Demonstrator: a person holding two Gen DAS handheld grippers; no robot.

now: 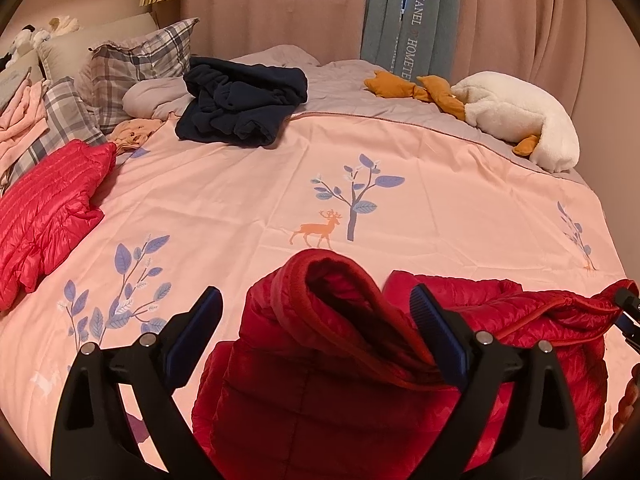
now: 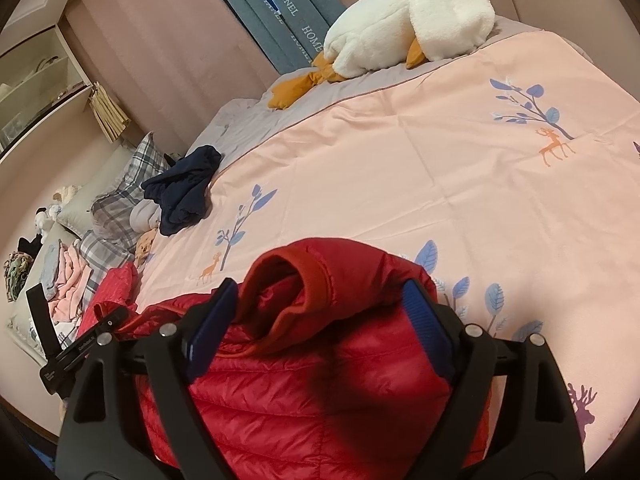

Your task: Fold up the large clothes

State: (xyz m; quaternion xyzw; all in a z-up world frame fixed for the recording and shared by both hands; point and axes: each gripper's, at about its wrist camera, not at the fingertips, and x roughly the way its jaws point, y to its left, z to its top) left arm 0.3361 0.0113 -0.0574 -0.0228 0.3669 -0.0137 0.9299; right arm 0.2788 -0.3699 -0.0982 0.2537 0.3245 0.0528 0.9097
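Red puffer jacket lay on pink bedspread at near edge of bed, collar bunched up toward cameras. L gripper had jaws spread wide, straddling a collar fold; right blue pad touched fabric, left pad clear of it. Nothing pinched. R gripper likewise splayed, collar hump of jacket between the pads; contact on left pad looked light, hard to confirm w/ fisheye blur. Second red quilted garment sat at left side of bed, well apart. Navy garment crumpled near plaid pillows. White goose plush at far right, by grey-blue curtain.
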